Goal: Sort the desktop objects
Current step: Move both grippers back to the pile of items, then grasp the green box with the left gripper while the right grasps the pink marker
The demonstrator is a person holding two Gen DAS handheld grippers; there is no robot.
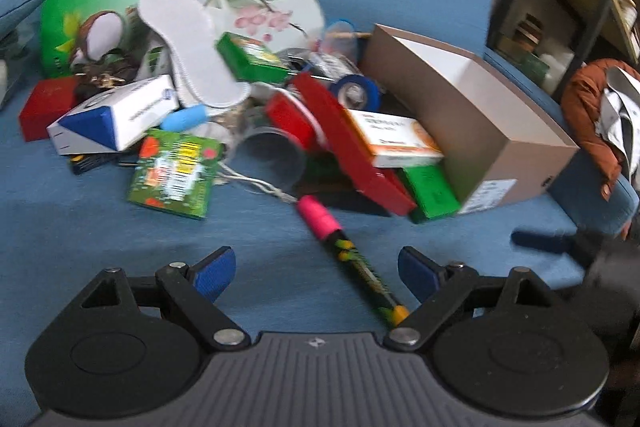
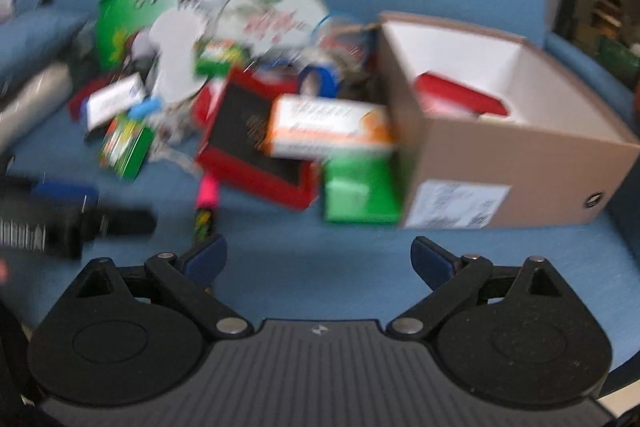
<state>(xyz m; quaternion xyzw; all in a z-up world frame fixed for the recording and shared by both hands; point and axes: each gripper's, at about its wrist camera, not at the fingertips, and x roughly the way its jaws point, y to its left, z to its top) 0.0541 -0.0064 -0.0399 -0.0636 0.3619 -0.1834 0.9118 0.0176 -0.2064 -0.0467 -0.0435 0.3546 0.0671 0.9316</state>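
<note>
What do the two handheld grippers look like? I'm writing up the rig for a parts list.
The left gripper and right gripper look alike: blue pads on the fingers, black linkage arms with silver pivot pins, two round black discs, and a ribbed grey body with a small central logo. No cables or sleeves show.

Bright, motion-blurred, fisheye-warped edges

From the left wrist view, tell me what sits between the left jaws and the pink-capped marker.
Nothing visible. The pink-capped marker lies alone on the blue cushion, its tail reaching between the open jaws of the left gripper. The clutter lies beyond its cap.
</note>
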